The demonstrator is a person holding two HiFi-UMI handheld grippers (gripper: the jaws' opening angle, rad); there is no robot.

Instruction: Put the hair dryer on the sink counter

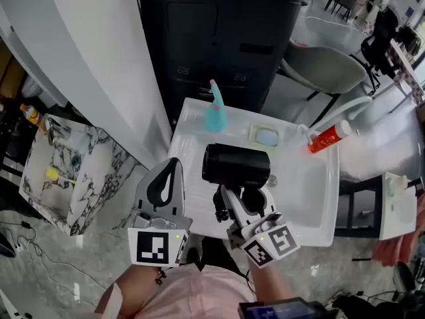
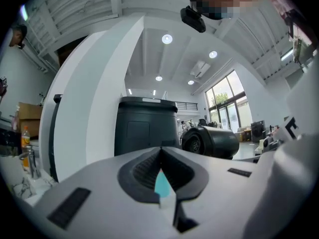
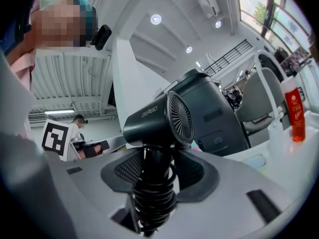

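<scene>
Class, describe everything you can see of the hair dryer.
The hair dryer is matte black and plastic-looking, with a short round barrel, pale lettering on its side and a finned grille at one end. Its cord is coiled round the handle, which the right gripper clamps between its fingers. The barrel lies level over the white sink counter.

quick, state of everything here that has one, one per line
hair dryer: clamped by its handle, cord wound round the handle
right gripper: shut on hair dryer
left gripper: shut, empty
teal spray bottle: upright
red bottle: upright
</scene>
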